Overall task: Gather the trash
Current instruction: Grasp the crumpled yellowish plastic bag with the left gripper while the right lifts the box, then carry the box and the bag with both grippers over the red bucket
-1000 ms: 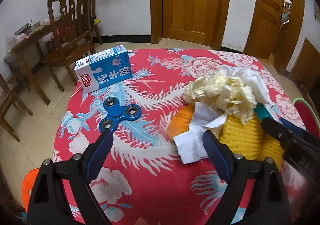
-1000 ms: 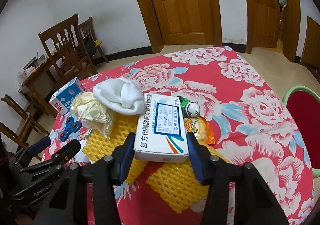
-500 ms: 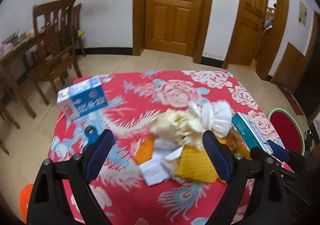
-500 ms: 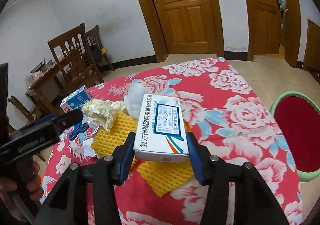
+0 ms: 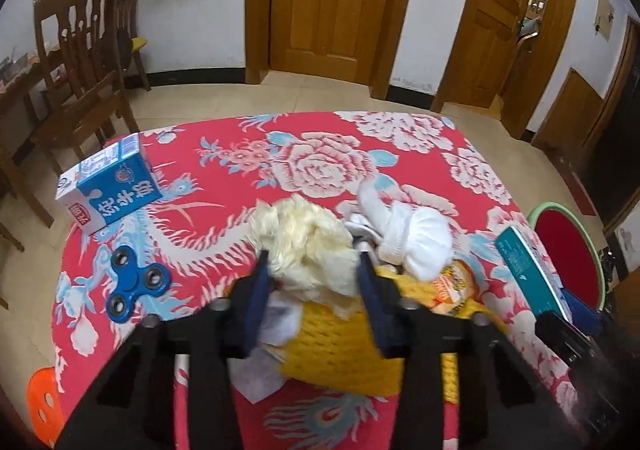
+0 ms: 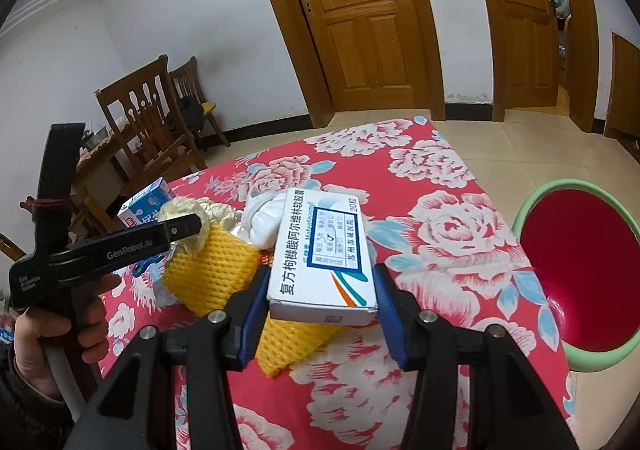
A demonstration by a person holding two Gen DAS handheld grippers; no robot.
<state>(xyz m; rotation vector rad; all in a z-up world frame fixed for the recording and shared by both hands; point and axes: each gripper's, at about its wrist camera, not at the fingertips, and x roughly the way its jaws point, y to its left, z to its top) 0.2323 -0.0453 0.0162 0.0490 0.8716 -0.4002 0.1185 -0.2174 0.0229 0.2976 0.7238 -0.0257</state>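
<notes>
Between the blue pads of the left tool [image 5: 312, 274] sits a crumpled cream-yellow wad of paper [image 5: 308, 242]; the jaws are closing on it, and both pads already seem to touch its sides. Just below that tool lies a yellow foam net sleeve [image 5: 344, 346], with a flat white paper scrap [image 5: 260, 382] under its left finger. Right of the wad, touching it, is a balled white cloth [image 5: 416, 238], and an orange snack wrapper [image 5: 452, 282] shows beside the sleeve. Far to the tool's left on the red flowered table [image 5: 320, 154] stand a blue milk carton [image 5: 108, 186] and a blue fidget spinner [image 5: 136, 282], apart from each other. The right tool [image 6: 320, 290] is clenched on a white medicine box [image 6: 324, 254], held flat above the table, both pads pressed to its long sides. Off to that tool's right, beyond the table edge, is a green-rimmed red basin [image 6: 580, 270]. A hand [image 6: 52, 334] grips the left tool's handle.
</notes>
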